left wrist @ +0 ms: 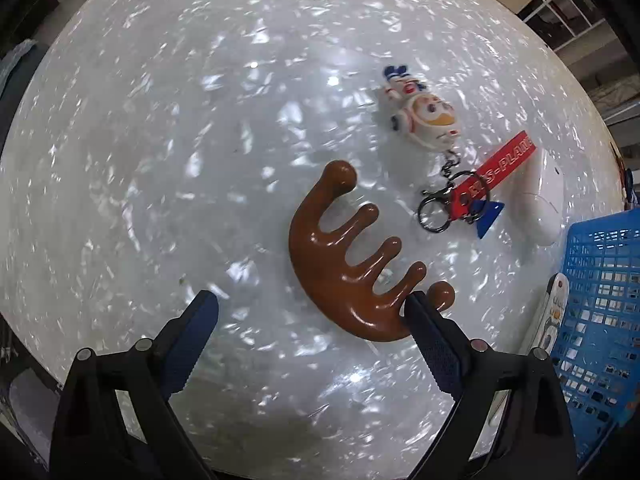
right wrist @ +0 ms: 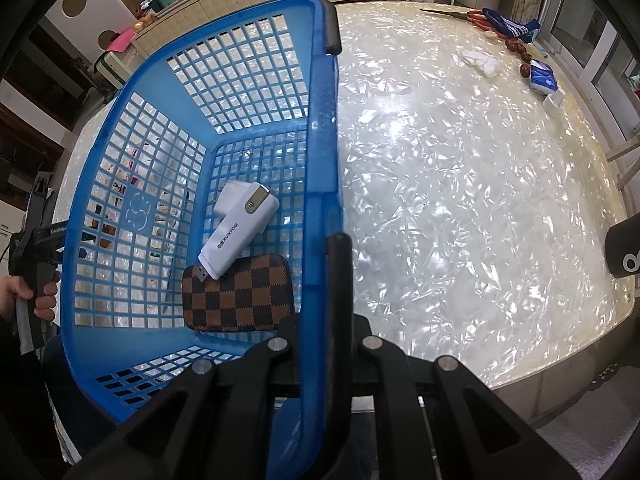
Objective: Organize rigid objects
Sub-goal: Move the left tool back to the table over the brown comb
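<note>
Left claw point(left wrist: 312, 300) hangs released over the counter point(left wrist: 160, 160), beside the brown comb point(left wrist: 352, 256); right claw point(right wrist: 338, 264) clenched on the blue basket point(right wrist: 320, 120) rim. Next, straddle and pinch the comb

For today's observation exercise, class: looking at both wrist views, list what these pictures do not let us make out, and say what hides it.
- Left wrist view: the blue basket is cut off by the right edge, so its contents are unseen.
- Left wrist view: the white remote is partly hidden behind the basket wall.
- Left wrist view: lettering on the red key tag is blurred.
- Right wrist view: the right gripper's fingertips are hidden at the basket rim.
- Right wrist view: small far-edge items are too small to identify.
</note>
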Demonstrator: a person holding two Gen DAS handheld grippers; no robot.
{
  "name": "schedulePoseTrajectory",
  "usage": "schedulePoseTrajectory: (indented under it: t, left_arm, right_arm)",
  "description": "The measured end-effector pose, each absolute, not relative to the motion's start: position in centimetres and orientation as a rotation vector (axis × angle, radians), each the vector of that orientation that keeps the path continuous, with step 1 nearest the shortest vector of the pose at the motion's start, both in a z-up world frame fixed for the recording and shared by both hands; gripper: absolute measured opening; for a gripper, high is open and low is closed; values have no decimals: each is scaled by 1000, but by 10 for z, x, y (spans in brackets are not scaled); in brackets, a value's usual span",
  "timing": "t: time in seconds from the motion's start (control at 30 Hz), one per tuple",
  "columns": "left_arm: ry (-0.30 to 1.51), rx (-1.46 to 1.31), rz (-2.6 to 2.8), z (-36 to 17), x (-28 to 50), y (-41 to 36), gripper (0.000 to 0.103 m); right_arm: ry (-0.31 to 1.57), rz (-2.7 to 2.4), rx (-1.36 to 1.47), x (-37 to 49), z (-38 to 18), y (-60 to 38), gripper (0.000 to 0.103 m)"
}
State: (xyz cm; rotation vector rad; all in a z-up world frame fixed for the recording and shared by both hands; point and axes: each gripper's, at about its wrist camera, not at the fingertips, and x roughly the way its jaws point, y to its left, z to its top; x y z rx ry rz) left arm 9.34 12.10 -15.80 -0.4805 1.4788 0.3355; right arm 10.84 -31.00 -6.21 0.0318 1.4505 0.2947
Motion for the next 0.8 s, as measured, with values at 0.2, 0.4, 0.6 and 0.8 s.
schedulePoseTrajectory:
  t: [0.2, 0.4, 0.6, 0.8]
  left_arm:
    - [1471, -538, 347, -163, 89, 134, 96]
    - [1455, -568, 373, -157, 117, 140, 96]
    - [1439, -592, 467, -167, 136, 121, 96]
    - [1405, -581, 620, -173, 138, 94, 97]
  right_arm:
    - [1450, 296, 34, 109, -62, -309, 7]
    - [1449, 300, 40, 109, -63, -311, 7]
    - [1446, 309, 47, 109, -64, -313, 7]
    - [1441, 313, 58, 108, -66, -315, 7]
